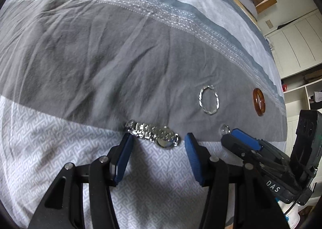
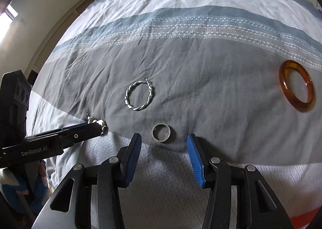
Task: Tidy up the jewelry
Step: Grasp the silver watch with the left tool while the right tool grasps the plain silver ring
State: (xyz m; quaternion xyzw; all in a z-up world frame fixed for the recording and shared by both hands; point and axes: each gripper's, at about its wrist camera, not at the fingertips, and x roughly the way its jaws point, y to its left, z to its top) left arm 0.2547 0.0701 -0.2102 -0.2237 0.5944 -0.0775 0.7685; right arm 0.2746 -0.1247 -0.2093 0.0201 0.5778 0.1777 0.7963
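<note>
- Left gripper (image 1: 159, 142): fingers spread wide, nothing between them. Low over the bed (image 1: 90, 64), tips at the edge where the grey band meets the white patterned band.
- Watch (image 1: 153, 135): silver, metal strap, lying flat on that edge, just beyond the left fingers, strap running off to the left. Left view shows it whole; right view shows only bits of it past the other gripper's tip.
- Right gripper (image 2: 164, 143): fingers also spread, gripping nothing.
- Small ring (image 2: 161, 132): plain silver, flat on the grey band, just beyond the gap between the right fingers, not touching either. Clear in right view; in left view only a faint shiny spot beside the right gripper's blue pad.
- Twisted silver hoop (image 2: 138, 95): farther out on the grey band, apart from the ring. Both views show it.
- Amber bangle (image 2: 296, 88): far right on the grey band, near the white stitched stripe, well apart from the hoop. Large in right view, small in left.
- Left view only: white cupboards (image 1: 295, 44) & open shelves at right, past the bed.
- Right view only: bright window (image 2: 8, 22) at far left.
</note>
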